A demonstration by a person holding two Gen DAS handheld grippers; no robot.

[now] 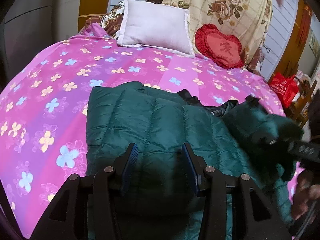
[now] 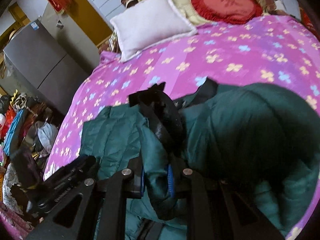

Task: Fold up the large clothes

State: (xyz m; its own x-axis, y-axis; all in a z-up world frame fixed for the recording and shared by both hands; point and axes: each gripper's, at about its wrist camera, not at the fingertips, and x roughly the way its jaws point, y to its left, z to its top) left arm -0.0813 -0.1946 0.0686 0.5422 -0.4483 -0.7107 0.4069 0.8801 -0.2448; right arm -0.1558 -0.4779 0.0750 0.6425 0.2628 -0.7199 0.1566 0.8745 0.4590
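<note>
On the bed (image 1: 50,76) | right hand-held gripper (image 2: 157,177) clamps blurred jacket (image 1: 152,120) | left hand-held gripper (image 1: 160,160) wide, empty

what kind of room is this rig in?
Most likely a home bedroom: a bed with a pink floral sheet, a white pillow and red heart cushion at its head, a green puffer jacket on top.
</note>
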